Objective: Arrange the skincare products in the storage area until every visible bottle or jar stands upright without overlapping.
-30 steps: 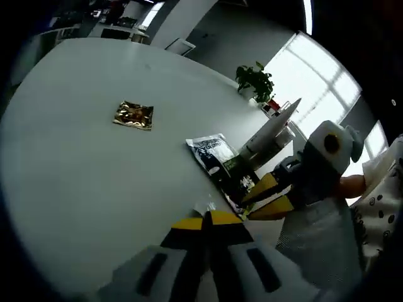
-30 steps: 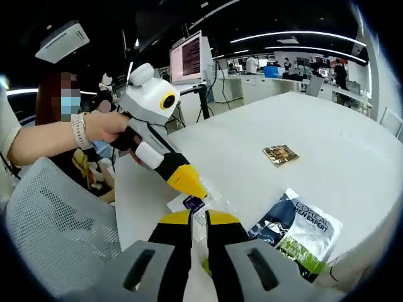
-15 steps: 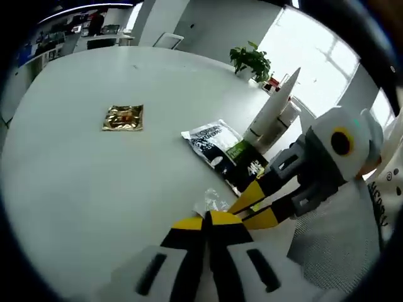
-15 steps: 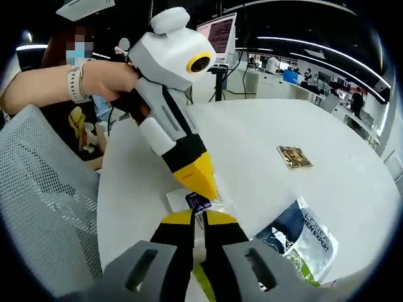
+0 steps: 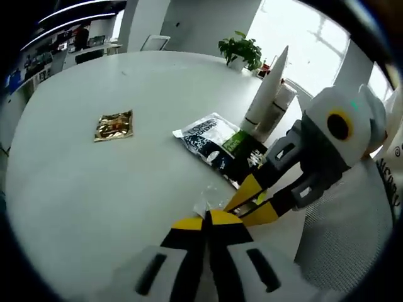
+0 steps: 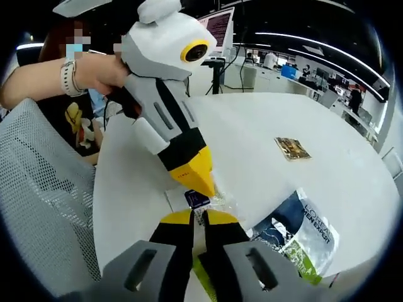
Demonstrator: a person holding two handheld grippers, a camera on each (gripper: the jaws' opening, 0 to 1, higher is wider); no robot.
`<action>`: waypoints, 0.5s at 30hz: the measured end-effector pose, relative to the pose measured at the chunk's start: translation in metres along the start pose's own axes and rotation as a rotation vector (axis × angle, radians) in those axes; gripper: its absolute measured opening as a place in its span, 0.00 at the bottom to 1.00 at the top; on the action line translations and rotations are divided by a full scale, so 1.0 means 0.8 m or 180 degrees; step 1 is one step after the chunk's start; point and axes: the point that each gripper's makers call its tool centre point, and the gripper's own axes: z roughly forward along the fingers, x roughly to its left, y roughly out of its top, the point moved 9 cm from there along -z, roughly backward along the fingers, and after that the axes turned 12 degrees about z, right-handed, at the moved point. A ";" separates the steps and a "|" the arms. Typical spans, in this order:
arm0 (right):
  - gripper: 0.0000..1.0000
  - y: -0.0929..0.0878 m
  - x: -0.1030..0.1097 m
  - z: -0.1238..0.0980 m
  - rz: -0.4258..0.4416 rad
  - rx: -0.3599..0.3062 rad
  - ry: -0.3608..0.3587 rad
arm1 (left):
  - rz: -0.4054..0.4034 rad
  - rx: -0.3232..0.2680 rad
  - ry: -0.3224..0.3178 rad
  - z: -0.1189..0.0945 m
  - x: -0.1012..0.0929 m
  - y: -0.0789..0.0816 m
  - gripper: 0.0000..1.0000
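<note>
Left gripper view: left tool [image 5: 206, 219] w/ yellow-tipped jaws pressed together, nipping edge of small clear plastic sachet [image 5: 211, 202] on white round tabletop [image 5: 94, 182]. Right tool [image 5: 247, 201] enters from 3 o'clock, tips closed at same sachet. Beyond, dark blue-and-white skincare pouch [image 5: 217, 143] lies flat at 12–1; gold foil sachet [image 5: 114, 125] at 10; 2 white tubes [image 5: 269, 94] upright, far, 1 o'clock.

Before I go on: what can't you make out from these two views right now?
- Clear small packet: right gripper view, its contents are hidden by both grippers' yellow tips.
- L'Oreal sachet: right gripper view, lower end covered by the right gripper.
- Gold sachet: left gripper view, print too small to read.
- White tube: left gripper view, label unreadable against window glare.
</note>
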 end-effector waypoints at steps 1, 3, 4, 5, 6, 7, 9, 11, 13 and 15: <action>0.07 -0.001 0.000 -0.001 0.0001 0.0007 -0.0001 | 0.0009 0.0003 -0.0010 0.001 -0.001 0.001 0.00; 0.07 -0.003 0.001 -0.003 -0.0003 0.0022 -0.0002 | 0.0050 0.0025 -0.0033 0.002 -0.002 0.001 0.00; 0.07 -0.004 0.002 -0.004 -0.0007 0.0022 -0.0002 | 0.0061 0.0025 -0.0036 0.003 -0.002 0.002 0.00; 0.07 -0.005 0.002 -0.005 -0.0012 0.0031 -0.0002 | 0.0069 0.0030 -0.0046 0.004 -0.002 0.002 0.00; 0.07 -0.005 0.001 -0.006 -0.0022 0.0036 0.0001 | 0.0069 0.0036 -0.0056 0.004 -0.002 0.002 0.00; 0.07 -0.006 0.001 -0.006 -0.0018 0.0039 0.0003 | 0.0058 0.0034 -0.0061 0.004 -0.002 0.002 0.00; 0.07 -0.006 0.000 -0.007 0.0007 0.0042 0.0009 | 0.0072 0.0034 -0.0063 0.004 -0.004 0.003 0.00; 0.07 -0.007 0.000 -0.007 0.0013 0.0044 0.0015 | 0.0074 0.0035 -0.0068 0.004 -0.003 0.002 0.00; 0.07 -0.007 0.000 -0.007 0.0012 0.0041 0.0020 | 0.0121 0.0018 -0.0067 0.003 -0.003 0.002 0.01; 0.07 -0.008 -0.002 -0.007 0.0049 0.0042 0.0031 | 0.0161 -0.0021 -0.0034 0.002 0.000 0.002 0.03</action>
